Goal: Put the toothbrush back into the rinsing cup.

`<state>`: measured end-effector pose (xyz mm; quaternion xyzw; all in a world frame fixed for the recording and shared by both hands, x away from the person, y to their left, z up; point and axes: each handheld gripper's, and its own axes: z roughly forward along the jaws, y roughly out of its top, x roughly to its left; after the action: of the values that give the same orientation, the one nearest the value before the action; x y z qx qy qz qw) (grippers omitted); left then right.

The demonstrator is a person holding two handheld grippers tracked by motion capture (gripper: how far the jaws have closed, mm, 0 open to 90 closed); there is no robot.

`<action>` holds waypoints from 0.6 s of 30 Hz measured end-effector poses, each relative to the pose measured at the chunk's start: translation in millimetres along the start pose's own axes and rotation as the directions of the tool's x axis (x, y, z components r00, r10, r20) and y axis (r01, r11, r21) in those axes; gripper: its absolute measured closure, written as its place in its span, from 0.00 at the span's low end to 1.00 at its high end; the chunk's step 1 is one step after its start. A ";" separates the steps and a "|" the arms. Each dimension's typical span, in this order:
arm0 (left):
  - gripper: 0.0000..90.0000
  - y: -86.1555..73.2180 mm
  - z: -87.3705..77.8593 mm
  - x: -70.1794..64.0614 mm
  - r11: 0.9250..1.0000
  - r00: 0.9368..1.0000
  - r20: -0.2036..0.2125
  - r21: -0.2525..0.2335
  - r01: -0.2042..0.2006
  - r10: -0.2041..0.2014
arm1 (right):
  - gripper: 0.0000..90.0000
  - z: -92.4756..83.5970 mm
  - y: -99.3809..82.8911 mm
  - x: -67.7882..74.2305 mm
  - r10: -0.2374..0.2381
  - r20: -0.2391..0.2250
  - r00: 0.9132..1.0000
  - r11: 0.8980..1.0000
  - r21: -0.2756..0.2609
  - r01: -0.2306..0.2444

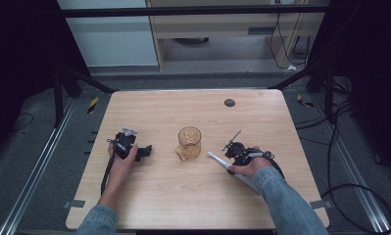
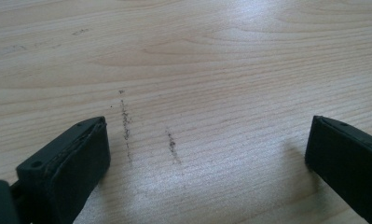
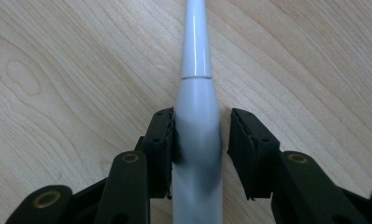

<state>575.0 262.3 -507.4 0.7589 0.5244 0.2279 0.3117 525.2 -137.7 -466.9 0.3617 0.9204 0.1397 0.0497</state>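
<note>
Currently the right tongs (image 3: 200,140) straddle the thick handle of a white electric toothbrush (image 3: 196,93) lying flat on the worktop (image 1: 158,196), just right of the amber glass (image 1: 189,142). One pad touches the handle; the other stands a sliver off, so the grip is not yet firm. Close evenly on the handle's widest part, keeping it centred, before lifting. The left tongs (image 2: 207,154) rest spread and empty, left of the glass. Open worktop surrounds the glass; every edge lies well apart from it.
</note>
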 end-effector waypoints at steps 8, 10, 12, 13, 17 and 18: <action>0.00 0.1 0.1 0.0 1.000 1.000 0.000 0.000 0.001 -0.001 | 0.70 0.9 0.6 -0.6 -0.001 -0.008 1.000 1.000 0.008 0.001; 0.00 0.2 0.0 0.0 1.000 1.000 -0.001 0.002 0.000 0.000 | 0.73 0.7 1.0 -0.3 0.004 -0.010 1.000 1.000 0.008 -0.004; 0.00 0.1 0.2 0.0 1.000 1.000 0.000 0.000 0.001 -0.001 | 0.74 0.9 1.4 -0.1 0.002 -0.012 1.000 1.000 0.008 -0.001; 0.00 0.2 0.0 0.1 1.000 1.000 0.000 0.001 0.001 -0.001 | 0.74 0.9 1.5 -0.5 -0.005 -0.015 1.000 1.000 0.008 0.005; 0.00 0.1 0.1 0.1 1.000 1.000 0.000 0.000 0.001 -0.001 | 0.74 0.3 2.1 -0.8 0.000 -0.011 1.000 1.000 0.013 0.000; 0.00 0.1 0.1 0.1 1.000 1.000 0.000 0.000 0.001 -0.001 | 0.74 0.3 2.1 -0.8 0.000 -0.011 1.000 1.000 0.013 0.000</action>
<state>575.2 262.3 -507.4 0.7586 0.5247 0.2278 0.3120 527.2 -136.6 -466.6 0.3613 0.9215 0.1358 0.0425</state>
